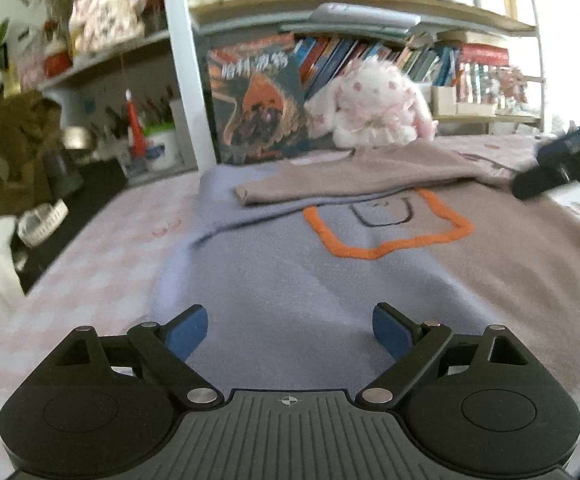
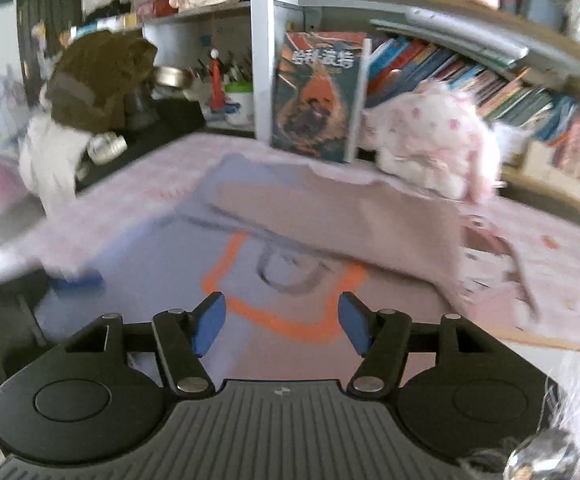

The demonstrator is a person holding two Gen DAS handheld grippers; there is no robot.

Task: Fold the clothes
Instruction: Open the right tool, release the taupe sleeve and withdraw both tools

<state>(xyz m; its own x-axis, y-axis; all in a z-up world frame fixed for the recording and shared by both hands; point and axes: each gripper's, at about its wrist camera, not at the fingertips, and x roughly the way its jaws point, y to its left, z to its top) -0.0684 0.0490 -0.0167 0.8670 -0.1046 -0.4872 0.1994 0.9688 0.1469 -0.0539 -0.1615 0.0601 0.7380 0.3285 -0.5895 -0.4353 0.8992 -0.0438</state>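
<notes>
A lilac and taupe sweater lies flat on the pink checked table, with an orange outlined patch on its front. One taupe sleeve is folded across the chest. My left gripper is open and empty, hovering above the sweater's lilac lower part. My right gripper is open and empty above the orange patch; the folded sleeve lies beyond it. The right gripper also shows at the right edge of the left wrist view. The left gripper's blue pad shows at the left of the right wrist view.
A white and pink plush rabbit and an upright book stand at the table's back edge under bookshelves. A brown garment, cups and a white tub sit at the far left. The table edge drops off on the left.
</notes>
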